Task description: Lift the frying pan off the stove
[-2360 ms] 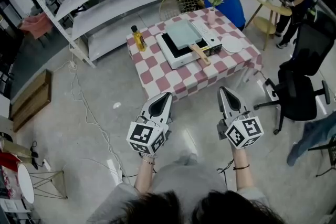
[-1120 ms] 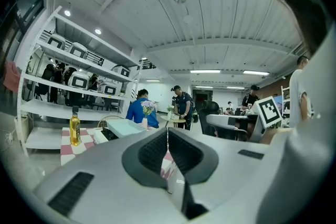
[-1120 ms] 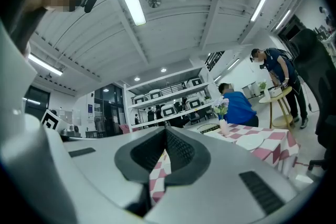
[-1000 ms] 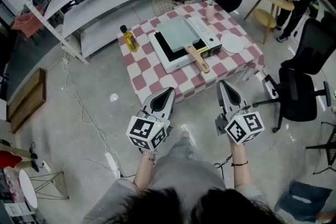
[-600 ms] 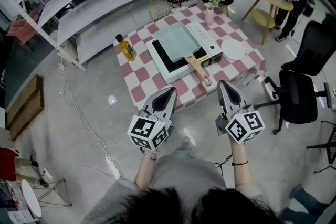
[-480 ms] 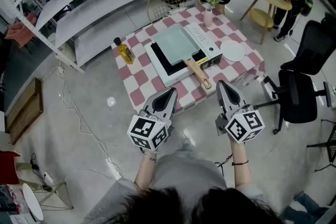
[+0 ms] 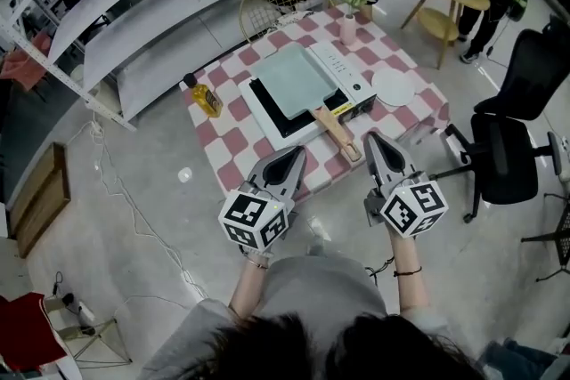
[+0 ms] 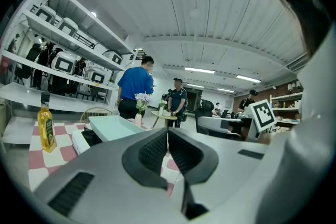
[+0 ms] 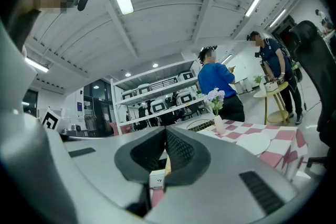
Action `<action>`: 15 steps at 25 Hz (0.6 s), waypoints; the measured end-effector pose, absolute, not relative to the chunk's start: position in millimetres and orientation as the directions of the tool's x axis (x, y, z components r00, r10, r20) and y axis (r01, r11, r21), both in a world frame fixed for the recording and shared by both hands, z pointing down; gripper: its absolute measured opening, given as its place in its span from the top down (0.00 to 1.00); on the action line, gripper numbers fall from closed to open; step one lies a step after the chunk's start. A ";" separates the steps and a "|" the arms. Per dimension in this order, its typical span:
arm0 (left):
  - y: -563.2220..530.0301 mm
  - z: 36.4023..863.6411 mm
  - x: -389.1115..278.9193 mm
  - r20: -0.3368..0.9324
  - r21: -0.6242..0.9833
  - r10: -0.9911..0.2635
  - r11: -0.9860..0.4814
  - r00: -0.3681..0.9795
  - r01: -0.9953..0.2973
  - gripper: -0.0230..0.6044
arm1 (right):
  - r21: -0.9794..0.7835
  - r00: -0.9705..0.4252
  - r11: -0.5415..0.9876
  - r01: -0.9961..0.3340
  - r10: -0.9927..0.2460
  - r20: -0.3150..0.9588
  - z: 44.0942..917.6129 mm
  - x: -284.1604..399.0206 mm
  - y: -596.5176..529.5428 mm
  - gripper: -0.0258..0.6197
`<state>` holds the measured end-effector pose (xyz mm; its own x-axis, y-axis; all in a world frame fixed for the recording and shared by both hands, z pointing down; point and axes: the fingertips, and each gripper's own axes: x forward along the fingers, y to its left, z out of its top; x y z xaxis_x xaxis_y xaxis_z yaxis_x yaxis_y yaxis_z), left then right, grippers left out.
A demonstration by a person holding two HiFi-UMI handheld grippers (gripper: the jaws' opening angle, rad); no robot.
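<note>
The frying pan (image 7: 292, 79), a pale green rectangular one, sits on the white tabletop stove (image 7: 344, 67) in the upper middle of the head view, on the checked table (image 7: 227, 138). Its wooden handle (image 7: 336, 130) slants toward the lower right and ends near the tips of the right gripper (image 7: 374, 141), not touching them. The left gripper (image 7: 295, 154) is level with it, lower left of the stove. Both pairs of jaws are clenched together with nothing between them, so they must part before any hold.

The pan looks rigid and empty. Most of its weight probably sits well forward of the handle, so it is likely to dip at the far edge once lifted. The wood should give the pads good friction, whereas the smooth coated rim looks slippery and too broad to pinch. The best hold is probably on the handle close to where it meets the pan body, squeezed across its narrow sides. From there a straight lift should clear the stove.
</note>
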<state>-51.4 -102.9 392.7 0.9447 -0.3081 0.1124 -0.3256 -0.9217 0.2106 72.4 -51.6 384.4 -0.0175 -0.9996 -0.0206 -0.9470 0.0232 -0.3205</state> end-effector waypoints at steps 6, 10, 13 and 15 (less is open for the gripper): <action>-112.8 396.5 -46.7 0.120 0.228 -0.297 -0.921 0.947 -0.317 0.92 | -0.313 -0.021 0.023 -0.949 -1.000 -0.009 384.1 77.1 -64.6 0.92; -114.7 400.5 -43.0 0.138 0.252 -0.282 -0.917 0.949 -0.309 0.92 | -0.310 -0.027 0.024 -0.950 -1.000 0.006 381.9 82.6 -71.5 0.92; -117.0 405.8 -40.2 0.159 0.265 -0.294 -0.907 0.942 -0.328 0.92 | -0.313 -0.044 0.035 -0.949 -0.999 0.022 384.4 88.1 -77.8 0.92; -119.5 409.2 -36.9 0.170 0.273 -0.303 -0.900 0.938 -0.340 0.92 | -0.317 -0.059 0.045 -0.947 -0.998 0.034 387.7 92.3 -84.1 0.92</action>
